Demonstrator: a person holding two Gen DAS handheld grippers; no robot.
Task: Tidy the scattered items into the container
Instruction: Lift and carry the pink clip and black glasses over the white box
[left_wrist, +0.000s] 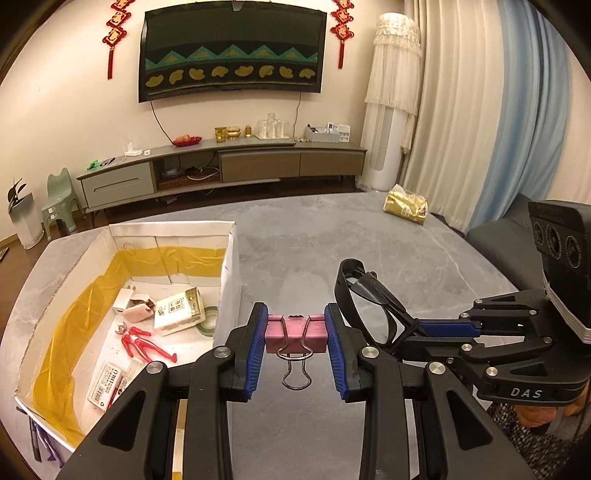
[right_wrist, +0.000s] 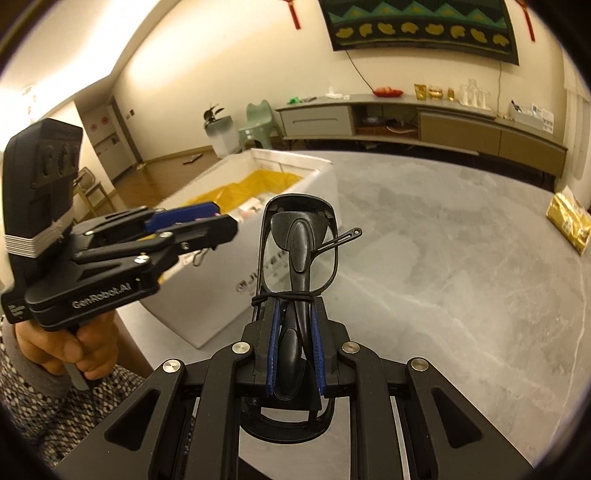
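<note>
At lower centre of the left wrist view, the left gripper (left_wrist: 296, 345) is clamping a pink binder clip (left_wrist: 295, 334) beside the white box (left_wrist: 231, 266). The right gripper (right_wrist: 294, 341), marked "DAS", is pinching folded black glasses (right_wrist: 299, 240). The left one is reading "GenRobot.AI".

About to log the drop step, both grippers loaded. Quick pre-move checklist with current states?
1. Left gripper shut on the pink metal binder clip: ok, gripped at both ends.
2. Right gripper shut on the folded black plastic glasses: ok.
3. Clip over the open white cardboard box: not ok; it sits right of the box wall, over the grey marble table.
4. Glasses over the box: not ok, also beside it.
5. Free floor space inside the box: ok, bare patches around the red toy figure.
6. Grippers apart from each other: cannot tell; close together.
</note>
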